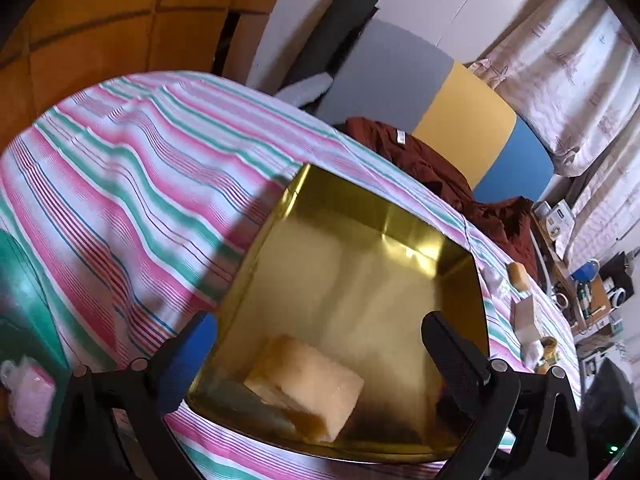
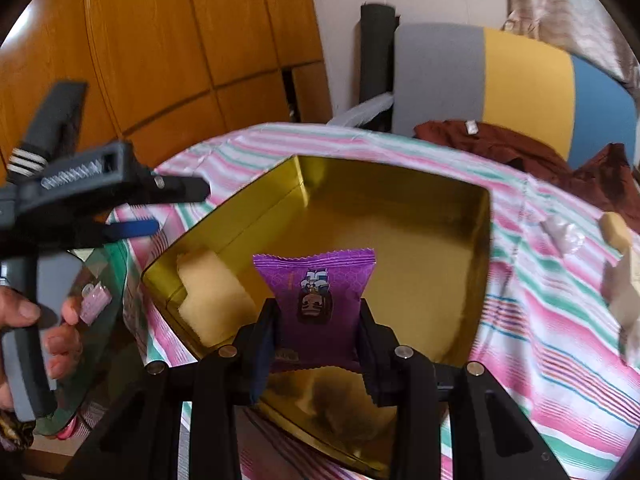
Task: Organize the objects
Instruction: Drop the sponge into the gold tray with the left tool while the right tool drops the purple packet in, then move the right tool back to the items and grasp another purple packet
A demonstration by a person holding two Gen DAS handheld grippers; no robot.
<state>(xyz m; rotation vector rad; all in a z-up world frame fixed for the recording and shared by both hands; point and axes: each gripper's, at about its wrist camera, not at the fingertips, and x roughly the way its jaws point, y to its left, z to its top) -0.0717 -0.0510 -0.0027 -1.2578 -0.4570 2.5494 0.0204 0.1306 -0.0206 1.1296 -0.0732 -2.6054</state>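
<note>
A purple packet [image 2: 320, 300] is pinched at its sides by the right gripper [image 2: 318, 332], long axis upright, crimped end uppermost, above the gold tin [image 2: 476, 280]. A yellow block [image 1: 306, 388] lies inside the tin. The left gripper [image 1: 320, 360] is spread over the tin.

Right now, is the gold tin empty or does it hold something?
Not empty. One yellow block lies in a corner of the tin. The purple packet is not in yet: the right gripper holds it above.
</note>
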